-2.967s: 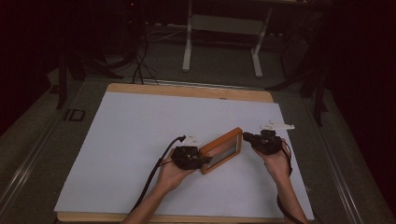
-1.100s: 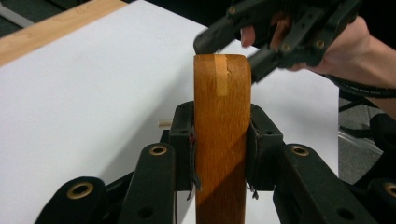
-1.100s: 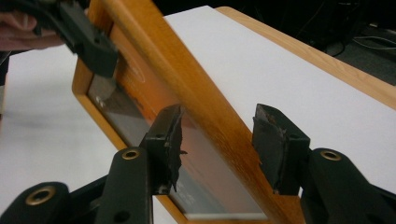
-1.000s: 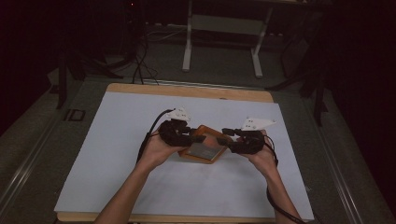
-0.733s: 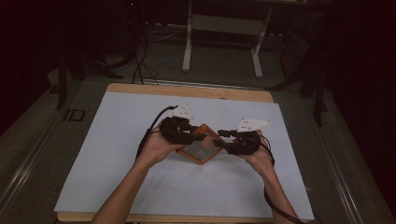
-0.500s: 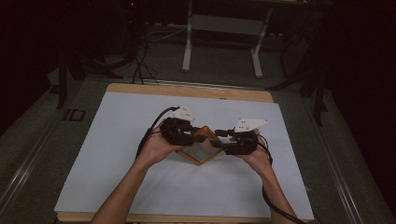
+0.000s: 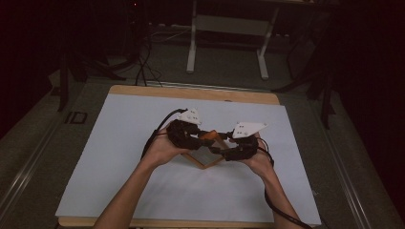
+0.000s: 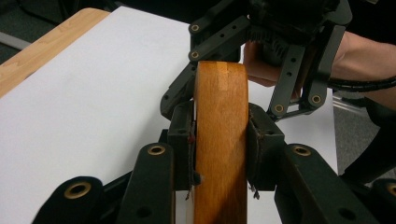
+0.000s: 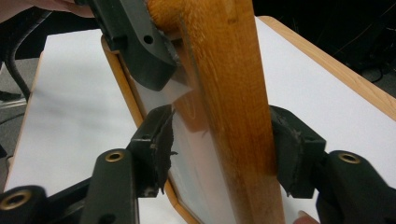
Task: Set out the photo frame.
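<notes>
**Wooden frame held between my two tools above the table**

High view: my left tool (image 7: pixel 203 141) and my right tool (image 7: pixel 220 149) meet near the middle of the white-topped table with a light wooden edge (image 7: pixel 124 90). Between them I hold the orange-brown rectangular wooden frame with a pale inner panel (image 7: pixel 206 162), turned so that one corner points toward me and raised off the white surface. My left hand (image 7: pixel 165 148) and my right hand (image 7: pixel 258 160) each wrap a tool body; a grey three-cornered plate sits on top of each tool, and a black cable trails from each one.

Left tool's view: my left tool (image 8: pixel 219 140) is clenched on the frame's wooden edge (image 8: pixel 219 154), with one black pad pressed flat against each face of the bar. The other tool and the hand holding it appear just beyond, at the far end of the same bar.

Right tool's view: my right tool (image 9: pixel 219 149) grasps another side of the frame (image 9: pixel 238 116). The far pad bears on the wood's outer face, the near pad sits against the pale panel side. A jaw of the other tool grips the frame near the top.
</notes>
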